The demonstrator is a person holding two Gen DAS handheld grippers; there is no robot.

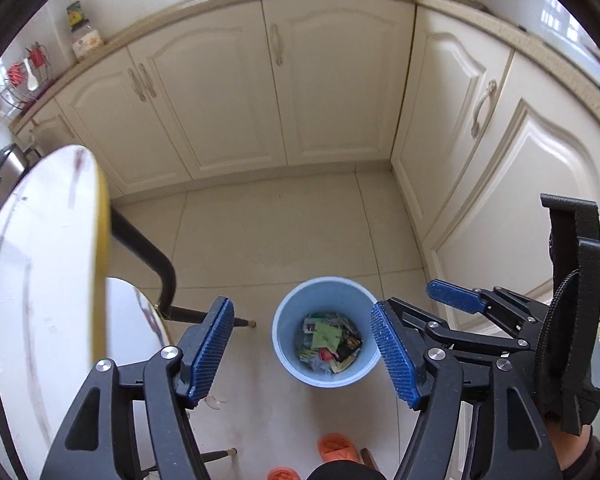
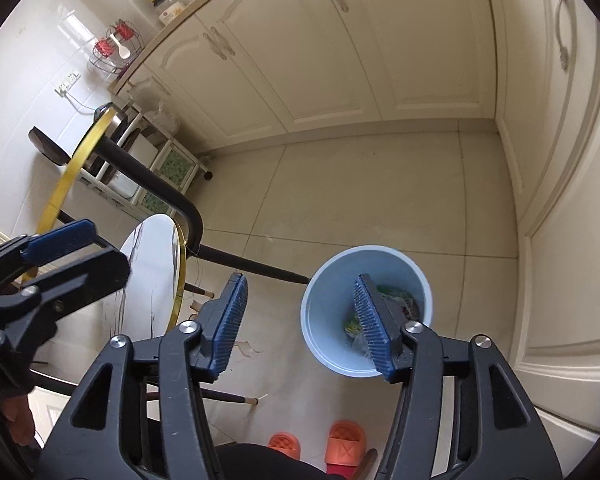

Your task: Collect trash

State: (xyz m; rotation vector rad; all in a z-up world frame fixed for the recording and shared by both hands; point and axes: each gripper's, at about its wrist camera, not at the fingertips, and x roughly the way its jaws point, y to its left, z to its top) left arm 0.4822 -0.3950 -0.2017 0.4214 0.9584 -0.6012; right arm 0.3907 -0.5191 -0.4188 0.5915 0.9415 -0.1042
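A light blue bin (image 1: 325, 332) stands on the tiled floor and holds several crumpled wrappers (image 1: 330, 342). My left gripper (image 1: 304, 348) is open and empty, held above the bin, which shows between its blue pads. My right gripper (image 2: 300, 324) is open and empty too, above and just left of the bin (image 2: 366, 312); its right finger hides part of the trash. Each gripper shows at the edge of the other's view: the right one (image 1: 456, 300) and the left one (image 2: 60, 240). A small scrap (image 1: 214, 401) lies on the floor left of the bin.
A round white table with a gold rim (image 1: 40, 280) stands at the left, a lower round one (image 2: 156, 276) beside it, with black legs (image 1: 148, 248). Cream cabinets (image 1: 268, 92) line the back and right. Orange slippers (image 2: 346, 444) are at the bottom.
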